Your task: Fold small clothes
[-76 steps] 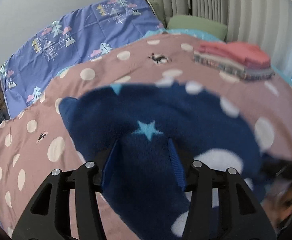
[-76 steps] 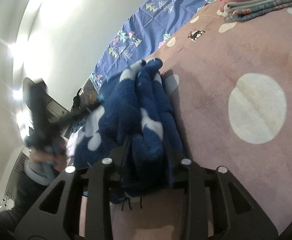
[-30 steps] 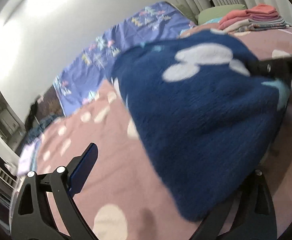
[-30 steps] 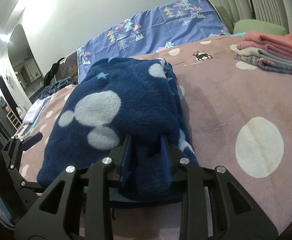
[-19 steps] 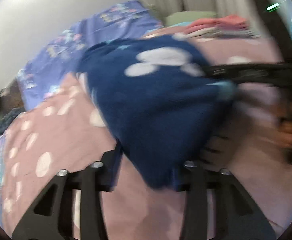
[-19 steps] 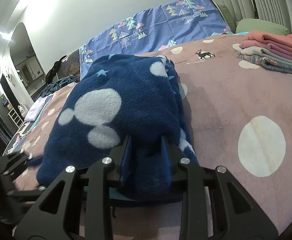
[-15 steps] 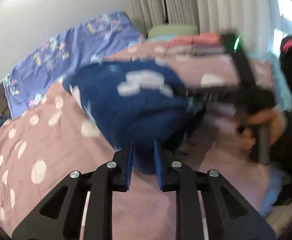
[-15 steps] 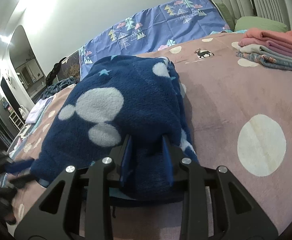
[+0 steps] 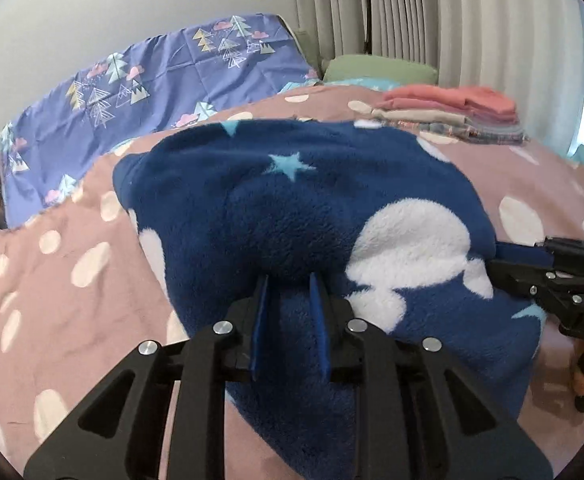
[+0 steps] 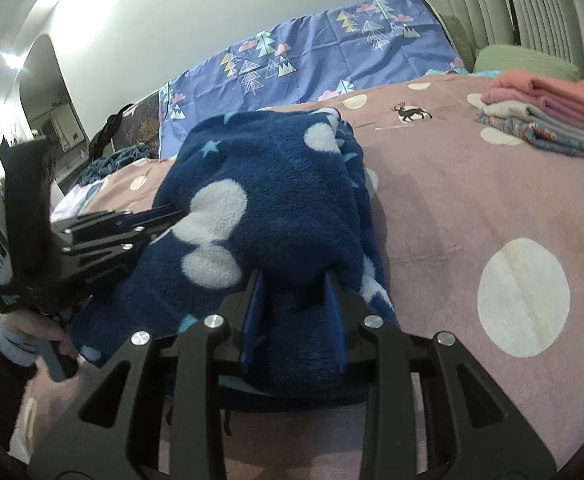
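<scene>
Left gripper (image 9: 288, 298): pinched the near edge of the fuzzy blue top (image 9: 311, 208).
Right gripper (image 10: 293, 294): pinched its other side.
Top: lay folded on the pink blanket (image 10: 471, 200) ahead.
Done: folded pile (image 10: 547, 120) far ahead.
Left: maybe one more fold.

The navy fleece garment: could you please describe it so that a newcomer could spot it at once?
On the pink dotted bedspread, in front of the stack of folded clothes, lies the navy fleece garment. Both grippers' jaws pinch its near edge. Its fluffy pile, white blobs and pale blue stars set it apart.
</scene>
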`<state>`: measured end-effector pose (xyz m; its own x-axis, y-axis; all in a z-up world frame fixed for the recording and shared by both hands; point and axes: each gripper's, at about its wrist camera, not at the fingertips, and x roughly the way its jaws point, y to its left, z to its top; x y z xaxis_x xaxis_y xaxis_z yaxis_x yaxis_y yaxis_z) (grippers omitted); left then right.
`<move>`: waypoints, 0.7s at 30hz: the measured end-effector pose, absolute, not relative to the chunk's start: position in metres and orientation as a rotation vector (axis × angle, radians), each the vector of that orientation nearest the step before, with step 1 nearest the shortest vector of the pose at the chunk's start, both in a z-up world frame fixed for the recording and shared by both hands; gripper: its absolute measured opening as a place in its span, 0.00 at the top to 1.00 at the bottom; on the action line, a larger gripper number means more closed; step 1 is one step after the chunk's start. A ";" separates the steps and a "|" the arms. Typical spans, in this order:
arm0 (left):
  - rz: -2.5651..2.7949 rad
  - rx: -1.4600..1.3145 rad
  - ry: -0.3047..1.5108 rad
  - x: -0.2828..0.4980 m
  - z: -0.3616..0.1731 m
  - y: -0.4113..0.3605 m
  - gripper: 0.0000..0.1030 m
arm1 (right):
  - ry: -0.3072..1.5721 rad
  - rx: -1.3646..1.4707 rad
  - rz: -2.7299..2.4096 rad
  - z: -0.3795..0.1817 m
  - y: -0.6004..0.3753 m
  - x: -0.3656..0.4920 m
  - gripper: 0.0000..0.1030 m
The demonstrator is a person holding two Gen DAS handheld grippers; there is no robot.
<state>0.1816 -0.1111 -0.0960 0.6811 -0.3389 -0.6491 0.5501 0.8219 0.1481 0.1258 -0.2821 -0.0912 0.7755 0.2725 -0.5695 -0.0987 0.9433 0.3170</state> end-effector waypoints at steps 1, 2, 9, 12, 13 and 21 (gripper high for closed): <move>-0.498 0.370 0.643 0.180 -0.097 -0.114 0.78 | 0.658 0.269 0.198 -0.091 -0.281 0.126 0.70; -0.483 0.388 0.634 0.177 -0.097 -0.119 0.79 | 0.660 0.265 0.194 -0.090 -0.280 0.126 0.70; -0.485 0.331 0.658 0.184 -0.091 -0.109 0.80 | 0.560 0.215 0.216 -0.038 -0.279 0.123 0.62; -0.473 0.352 0.657 0.182 -0.091 -0.112 0.80 | 0.491 0.245 0.241 -0.010 -0.283 0.135 0.58; -0.469 0.355 0.655 0.182 -0.091 -0.113 0.80 | 0.484 0.247 0.247 -0.007 -0.282 0.142 0.57; -0.470 0.361 0.635 0.181 -0.093 -0.118 0.80 | 0.740 0.119 0.154 -0.084 -0.259 0.200 0.33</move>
<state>0.1807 -0.1177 -0.0930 0.7069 -0.3058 -0.6378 0.5211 0.8349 0.1773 0.2003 -0.2592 -0.0841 0.7283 0.1810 -0.6609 -0.0973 0.9820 0.1617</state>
